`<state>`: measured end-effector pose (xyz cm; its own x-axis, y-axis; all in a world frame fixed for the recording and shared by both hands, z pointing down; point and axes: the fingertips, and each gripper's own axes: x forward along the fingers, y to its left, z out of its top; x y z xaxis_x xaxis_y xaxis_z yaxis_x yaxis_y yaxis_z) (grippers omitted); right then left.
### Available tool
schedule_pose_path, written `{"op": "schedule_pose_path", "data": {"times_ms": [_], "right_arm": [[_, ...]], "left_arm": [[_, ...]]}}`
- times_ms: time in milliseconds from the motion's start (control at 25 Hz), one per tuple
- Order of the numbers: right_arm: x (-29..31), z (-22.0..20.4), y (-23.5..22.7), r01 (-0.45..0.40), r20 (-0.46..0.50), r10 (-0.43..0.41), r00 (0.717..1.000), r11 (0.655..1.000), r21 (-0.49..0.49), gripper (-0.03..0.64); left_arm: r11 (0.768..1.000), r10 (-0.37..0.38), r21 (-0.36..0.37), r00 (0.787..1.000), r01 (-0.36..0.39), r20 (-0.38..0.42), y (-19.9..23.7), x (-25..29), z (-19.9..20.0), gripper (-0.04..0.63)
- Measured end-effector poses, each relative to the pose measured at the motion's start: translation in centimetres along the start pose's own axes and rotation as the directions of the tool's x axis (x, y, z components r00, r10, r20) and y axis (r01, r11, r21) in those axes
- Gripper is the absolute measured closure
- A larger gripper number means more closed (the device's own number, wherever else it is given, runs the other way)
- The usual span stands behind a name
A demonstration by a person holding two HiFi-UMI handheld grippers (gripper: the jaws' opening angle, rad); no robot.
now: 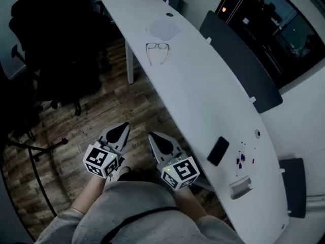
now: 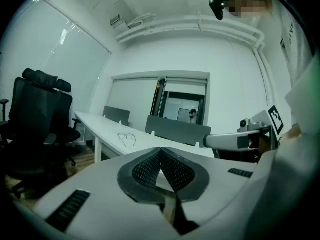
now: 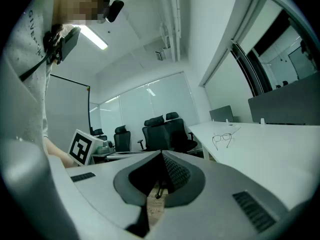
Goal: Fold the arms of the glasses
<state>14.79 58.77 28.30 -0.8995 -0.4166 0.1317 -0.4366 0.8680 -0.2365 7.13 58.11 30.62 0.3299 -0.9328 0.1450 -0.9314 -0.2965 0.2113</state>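
Glasses (image 1: 158, 50) arms open, on white desk (image 1: 213, 95)

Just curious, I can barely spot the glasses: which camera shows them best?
The head view: it looks down on the glasses, on the white desk with both arms open. Both gripper views show them only small and distant, at a low angle.

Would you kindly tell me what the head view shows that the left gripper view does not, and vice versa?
Only the head view shows the flat black phone on the long white table. Only the left gripper view shows the white ceiling pipes and a far doorway. Both show the thin-framed glasses lying on that table with arms unfolded, a black office chair, and the right gripper, away from the glasses.
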Motion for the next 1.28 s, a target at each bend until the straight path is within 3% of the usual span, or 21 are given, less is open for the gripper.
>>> {"op": "schedule_pose_path", "data": {"times_ms": [440, 720, 960, 1120, 1280], "right_arm": [[0.0, -0.3, -0.8, -0.019, 0.016, 0.019, 1.0, 1.0, -0.008, 0.598], [1.5, -0.3, -2.2, -0.034, -0.011, 0.034, 0.999, 0.994, -0.1, 0.598], [5.4, 0.4, -6.6, -0.016, -0.022, 0.013, 1.0, 0.992, -0.125, 0.598], [10.0, 1.4, -9.9, -0.022, -0.032, 0.018, 0.999, 0.992, -0.126, 0.598], [15.2, 2.8, -13.4, -0.02, -0.045, 0.014, 0.999, 0.992, -0.126, 0.598]], "left_arm": [[0.999, -0.005, 0.042, 1.0, 0.005, -0.017, -0.5, 0.9, -0.9, 0.58], [0.998, 0.014, 0.066, 1.0, -0.015, 0.016, 2.0, 2.1, -0.3, 0.58], [0.996, -0.019, 0.09, 1.0, 0.017, 0.024, 5.6, 6.9, 0.9, 0.58], [0.994, -0.045, 0.097, 0.999, 0.047, -0.026, 9.2, 11.3, 1.8, 0.58], [0.989, -0.073, 0.125, 0.997, 0.074, -0.011, 13.7, 15.8, 3.8, 0.58]]}}
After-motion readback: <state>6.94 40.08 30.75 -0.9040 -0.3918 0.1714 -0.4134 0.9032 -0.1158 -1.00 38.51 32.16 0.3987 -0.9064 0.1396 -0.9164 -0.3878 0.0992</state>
